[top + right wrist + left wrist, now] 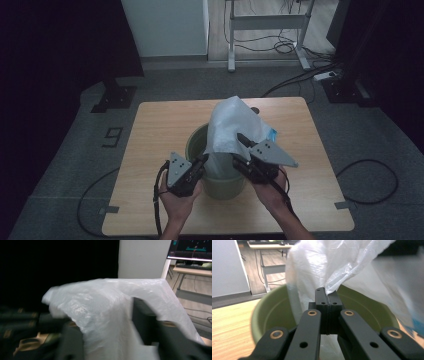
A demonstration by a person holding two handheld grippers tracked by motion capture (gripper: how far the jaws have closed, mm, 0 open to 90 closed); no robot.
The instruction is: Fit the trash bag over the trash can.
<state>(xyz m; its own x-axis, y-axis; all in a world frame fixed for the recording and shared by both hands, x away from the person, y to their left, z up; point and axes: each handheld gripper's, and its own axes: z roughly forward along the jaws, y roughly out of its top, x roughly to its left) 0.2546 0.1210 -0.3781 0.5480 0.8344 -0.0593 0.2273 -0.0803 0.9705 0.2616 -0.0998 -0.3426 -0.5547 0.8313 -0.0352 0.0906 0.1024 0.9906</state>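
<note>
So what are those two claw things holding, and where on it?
The left gripper pinches the edge of the white plastic bag over the green bucket. The right gripper has bag between its jaws; its grip is too blurred to judge.

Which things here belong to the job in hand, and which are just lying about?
In the job:
white plastic bag
green bucket
left gripper, shut on the bag's edge
right gripper, in the bag

Lying about:
wooden table
cables on the floor
desk frame
</note>
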